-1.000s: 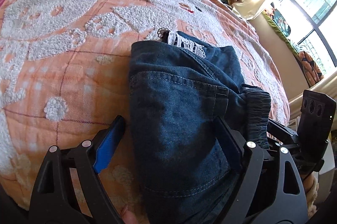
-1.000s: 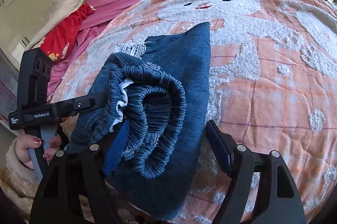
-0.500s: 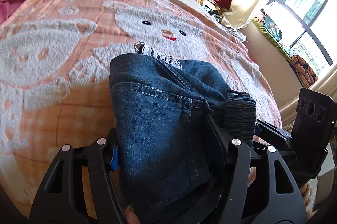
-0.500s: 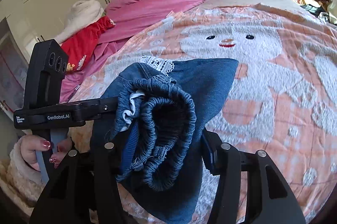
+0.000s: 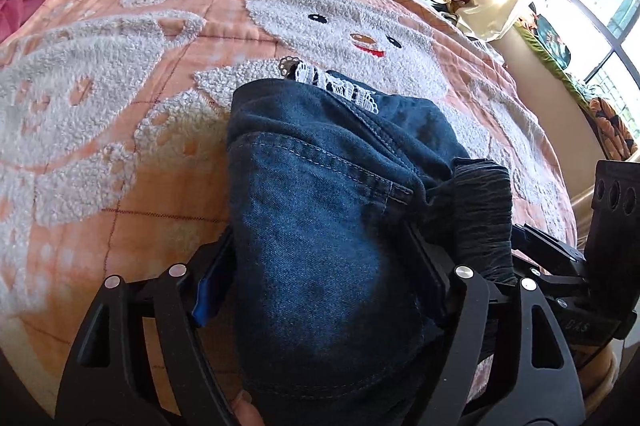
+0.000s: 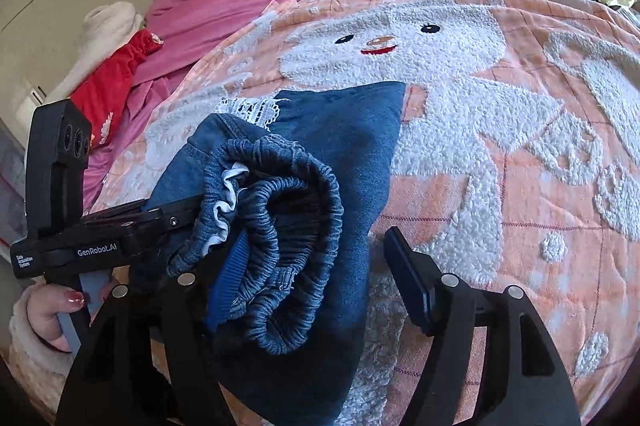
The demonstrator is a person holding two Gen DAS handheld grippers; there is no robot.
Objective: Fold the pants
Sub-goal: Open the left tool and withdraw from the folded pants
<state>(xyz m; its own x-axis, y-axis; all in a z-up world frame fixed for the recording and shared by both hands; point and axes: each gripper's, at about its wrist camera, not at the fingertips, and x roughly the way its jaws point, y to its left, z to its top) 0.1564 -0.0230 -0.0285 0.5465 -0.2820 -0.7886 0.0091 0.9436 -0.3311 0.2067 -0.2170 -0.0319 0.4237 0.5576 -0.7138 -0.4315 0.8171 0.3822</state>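
My left gripper (image 5: 320, 290) clamps the folded denim pants (image 5: 320, 226) on the peach blanket (image 5: 120, 105); my right gripper (image 6: 320, 270) fingers spread apart around them.

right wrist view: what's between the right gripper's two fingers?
In the right wrist view, the folded jeans fill the left part of the gap, elastic waistband against the left finger; bare orange blanket shows beside the right finger.

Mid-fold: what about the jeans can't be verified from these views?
Left wrist view: near end of the jeans, cut off by the bottom edge and the left tongs.
Right wrist view: left pad of the right tongs, partly buried in the elastic waistband.
Both views: lower folded layers, covered by top denim.
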